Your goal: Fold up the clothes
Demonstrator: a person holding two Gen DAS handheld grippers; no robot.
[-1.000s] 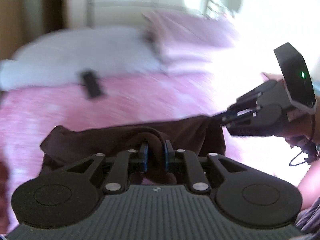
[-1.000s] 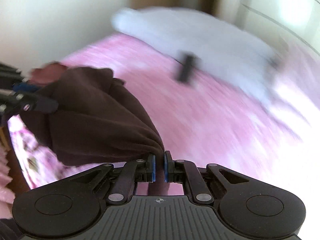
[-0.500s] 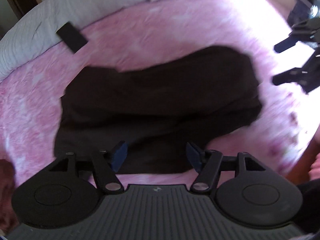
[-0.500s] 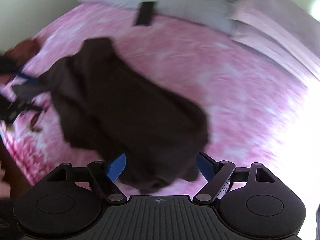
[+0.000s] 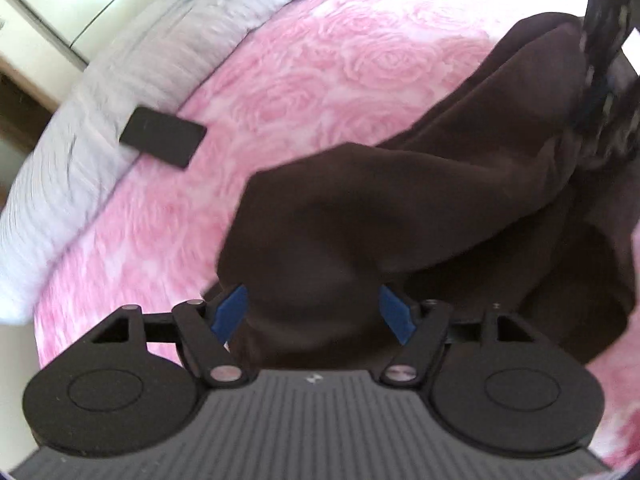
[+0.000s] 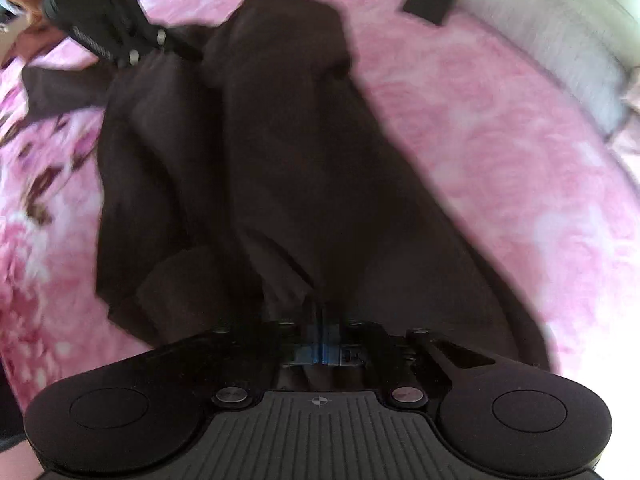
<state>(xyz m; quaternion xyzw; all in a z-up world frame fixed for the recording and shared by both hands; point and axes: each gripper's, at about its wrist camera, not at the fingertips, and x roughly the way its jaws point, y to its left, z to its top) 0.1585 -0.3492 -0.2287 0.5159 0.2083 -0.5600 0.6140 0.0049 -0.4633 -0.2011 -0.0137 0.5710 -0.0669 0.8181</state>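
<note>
Your left gripper (image 5: 314, 312) hangs low over the bed (image 5: 328, 80), its 2 fingers spread around a raised fold of the garment (image 5: 360, 216), not pinching it. Your right gripper (image 6: 320, 344) has clamped onto the garment's near edge; 0.5 s ago it was wide open. A phone (image 5: 163, 136) lies far ahead-left.

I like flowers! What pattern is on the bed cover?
Pink roses on the bed cover, clearest in the left wrist view.

A dark brown fabric garment (image 5: 400, 216) is lying on the pink rose-patterned bedspread (image 5: 320, 72); a flat black rectangular device (image 5: 163, 137) is sitting beyond it, beside the grey quilted cover (image 5: 120, 76).
</note>
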